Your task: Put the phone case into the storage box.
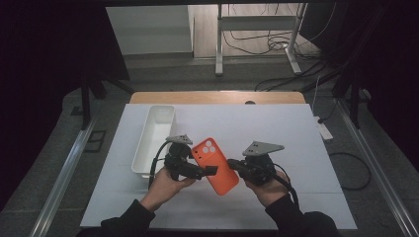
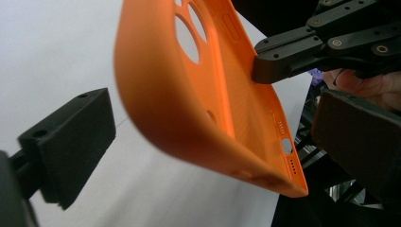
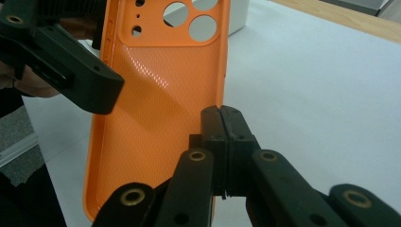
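Note:
An orange phone case (image 1: 215, 166) with round camera holes hangs tilted above the white table, between both hands. My right gripper (image 3: 221, 119) is shut on one long side wall of the case (image 3: 156, 94), its two pads pressed together over that thin rim. My left gripper (image 2: 210, 135) stands open around the case (image 2: 203, 99), with a gap between each pad and the case. One of its fingers (image 3: 80, 75) reaches over the hollow inside of the case. From above, the left gripper (image 1: 210, 171) meets the case from the left and the right gripper (image 1: 233, 165) from the right.
A white oblong tray (image 1: 155, 131) stands at the left of the white table sheet (image 1: 286, 133). Beyond the sheet runs the wooden table edge (image 1: 217, 97). Cables and a metal frame stand on the floor farther back.

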`<state>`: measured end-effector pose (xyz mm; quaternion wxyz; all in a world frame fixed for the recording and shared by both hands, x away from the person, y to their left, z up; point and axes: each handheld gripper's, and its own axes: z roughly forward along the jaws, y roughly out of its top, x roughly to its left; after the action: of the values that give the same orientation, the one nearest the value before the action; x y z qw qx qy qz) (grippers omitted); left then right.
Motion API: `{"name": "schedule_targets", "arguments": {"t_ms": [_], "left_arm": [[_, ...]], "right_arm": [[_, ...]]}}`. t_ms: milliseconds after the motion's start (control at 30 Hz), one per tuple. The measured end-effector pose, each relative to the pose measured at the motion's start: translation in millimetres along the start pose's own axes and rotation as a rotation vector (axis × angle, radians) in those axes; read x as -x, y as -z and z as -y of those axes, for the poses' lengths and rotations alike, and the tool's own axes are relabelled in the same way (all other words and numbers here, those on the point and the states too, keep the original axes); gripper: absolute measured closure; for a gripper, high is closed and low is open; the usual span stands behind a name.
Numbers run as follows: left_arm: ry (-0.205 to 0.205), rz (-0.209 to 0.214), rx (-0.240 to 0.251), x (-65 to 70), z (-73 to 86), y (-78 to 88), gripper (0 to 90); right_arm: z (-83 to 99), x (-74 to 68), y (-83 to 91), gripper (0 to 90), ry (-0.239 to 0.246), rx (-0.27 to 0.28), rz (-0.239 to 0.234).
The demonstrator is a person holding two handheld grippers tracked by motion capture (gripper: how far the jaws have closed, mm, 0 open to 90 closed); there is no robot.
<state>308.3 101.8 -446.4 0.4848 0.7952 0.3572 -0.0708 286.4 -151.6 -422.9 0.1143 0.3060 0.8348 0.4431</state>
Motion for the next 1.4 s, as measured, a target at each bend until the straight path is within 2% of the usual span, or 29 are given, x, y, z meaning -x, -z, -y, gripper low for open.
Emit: {"name": "schedule_targets", "arguments": {"t_ms": [200, 333, 367, 400, 467, 500, 533, 700, 900, 1033, 1233, 1300, 1400], "left_arm": [[0.012, 0.016, -0.002, 0.9, -0.2, -1.7, 13.0], [0.033, 0.044, -0.006, -0.2, 0.4, -1.1, 30.9], [0.04, 0.052, -0.011, -0.6, 0.5, -0.7, 30.9], [0.052, 0.068, -0.01, -1.5, 0.9, -0.6, 34.7], [0.075, 0.1, -0.009, -3.3, 1.4, -0.2, 45.6], [0.075, 0.1, -0.009, -3.3, 1.4, -0.2, 52.4], [0.083, 0.112, -0.011, -4.2, 1.5, 0.1, 52.4], [0.122, 0.152, -0.022, -6.9, 1.9, 0.3, 70.5], [0.189, 0.187, -0.015, -11.1, 3.1, 1.3, 79.8], [0.219, 0.203, -0.01, -13.2, 4.9, 0.9, 84.3], [0.207, 0.197, -0.008, -11.5, 4.4, 2.5, 84.6], [0.189, 0.177, -0.016, -10.3, 3.9, 3.6, 84.6], [0.176, 0.182, -0.015, -11.5, 4.7, 4.8, 84.6]], "right_arm": [[0.1, -1.9, 0.1, 88.7, 0.005, 0.005, -0.003], [0.2, -3.0, 0.0, 88.7, 0.009, 0.006, -0.004], [0.2, -3.0, 0.0, 88.7, 0.009, 0.006, -0.004], [0.2, -3.0, -0.1, 88.6, 0.009, 0.007, -0.004], [0.4, -2.9, -0.1, 88.7, 0.012, 0.007, -0.001], [0.4, -2.9, -0.1, 88.7, 0.012, 0.007, -0.001], [0.5, -3.0, -0.2, 88.6, 0.013, 0.007, -0.001], [0.9, -3.4, -0.8, 88.6, 0.019, 0.008, 0.001], [1.3, -4.4, -1.4, 88.4, 0.024, 0.015, -0.001], [2.3, -5.4, -2.9, 88.0, 0.034, 0.01, 0.003], [3.2, -5.1, -3.1, 85.8, 0.029, 0.019, -0.011], [3.2, -4.1, -1.5, 80.6, 0.02, 0.023, -0.032], [3.4, -1.7, 3.0, 67.6, 0.005, 0.025, -0.062]]}}
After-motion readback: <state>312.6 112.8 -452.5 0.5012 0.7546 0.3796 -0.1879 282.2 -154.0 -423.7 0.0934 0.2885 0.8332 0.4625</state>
